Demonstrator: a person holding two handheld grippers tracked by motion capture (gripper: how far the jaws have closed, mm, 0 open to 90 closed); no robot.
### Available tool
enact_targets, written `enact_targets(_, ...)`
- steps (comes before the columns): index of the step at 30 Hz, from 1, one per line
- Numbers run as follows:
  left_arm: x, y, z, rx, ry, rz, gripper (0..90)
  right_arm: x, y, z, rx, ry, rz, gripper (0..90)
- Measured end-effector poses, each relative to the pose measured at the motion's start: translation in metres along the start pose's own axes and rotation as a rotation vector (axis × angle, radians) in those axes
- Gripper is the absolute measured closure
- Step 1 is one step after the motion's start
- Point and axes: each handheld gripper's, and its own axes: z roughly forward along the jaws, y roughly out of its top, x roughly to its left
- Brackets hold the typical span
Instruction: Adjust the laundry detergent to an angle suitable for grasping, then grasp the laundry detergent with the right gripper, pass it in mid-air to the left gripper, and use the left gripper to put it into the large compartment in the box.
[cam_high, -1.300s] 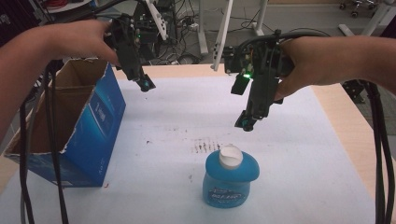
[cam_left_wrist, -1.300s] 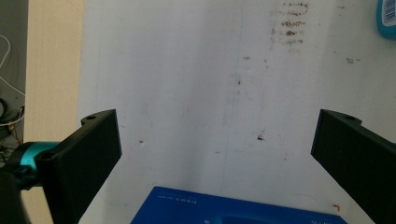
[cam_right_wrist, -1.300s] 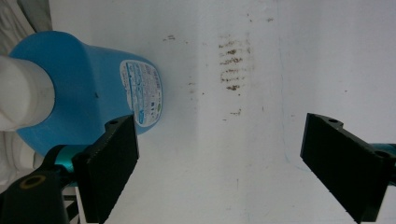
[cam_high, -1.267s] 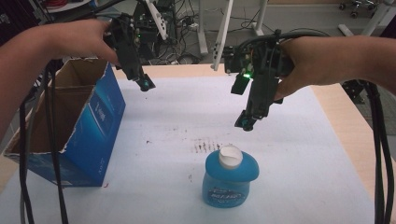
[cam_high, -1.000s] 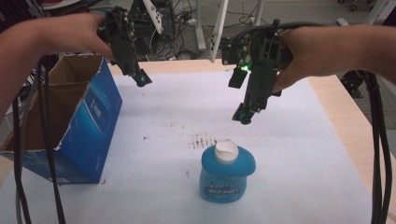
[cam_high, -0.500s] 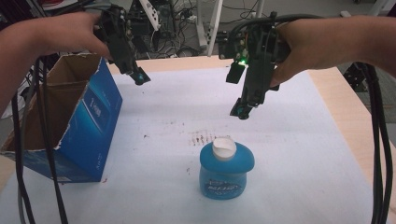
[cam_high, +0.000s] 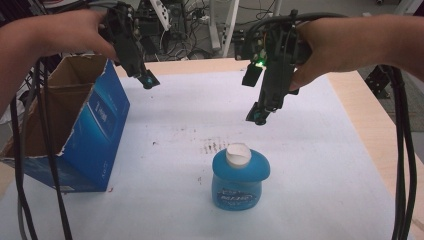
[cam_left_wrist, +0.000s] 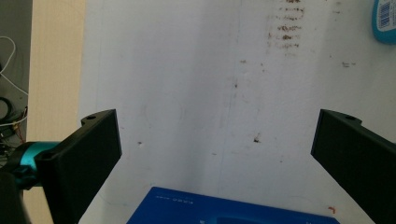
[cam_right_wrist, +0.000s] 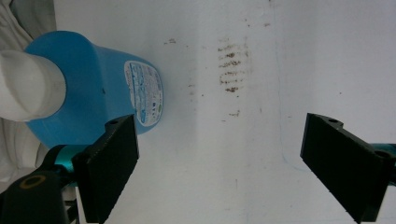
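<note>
A: What's the biggest thing down there?

B: The table (cam_high: 320, 150), covered in a white sheet with a patch of brown smudges (cam_high: 212, 146) just off centre. The bare wood edge shows along the far side and toward three o'clock.

A: And next in size?

B: A blue cardboard box (cam_high: 92, 135), open at the top with a torn rim, sitting at about nine o'clock in the high view. Its blue edge (cam_left_wrist: 233, 210) also pokes in at six o'clock of the left gripper view.

A: Where's the bottle?

B: The blue bottle (cam_high: 240, 177) with a white cap stands upright on the sheet at roughly six o'clock from the table's middle, nearest the person. In the right gripper view it sits at ten o'clock (cam_right_wrist: 100, 88), label facing the camera, beside that gripper's left jaw but apart from it.

A: The hands?

B: The right hand (cam_high: 340, 47) comes in from two o'clock, the left hand (cam_high: 65, 32) from ten o'clock, each with black cables hanging down.

A: What are the grippers doing?

B: The right gripper (cam_high: 261, 114) hangs in the air above the sheet, pointing down, at about twelve o'clock from the bottle and well apart from it. Its jaws stand wide with only bare sheet between them. The left gripper (cam_high: 148, 80) hovers by the box's far corner, jaws likewise spread wide, gripping nothing.
</note>
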Motion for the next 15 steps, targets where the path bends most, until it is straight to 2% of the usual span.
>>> enact_targets(8,-0.002,0.0,0.0,0.004,-0.006,0.008,1.7,0.002,-0.005,-0.005,-0.014,-0.004,0.005,11.0)
enact_targets(15,-0.001,-0.003,0.001,-0.002,-0.003,0.007,1.7,0.007,-0.017,-0.011,-0.056,-0.006,0.021,11.0)
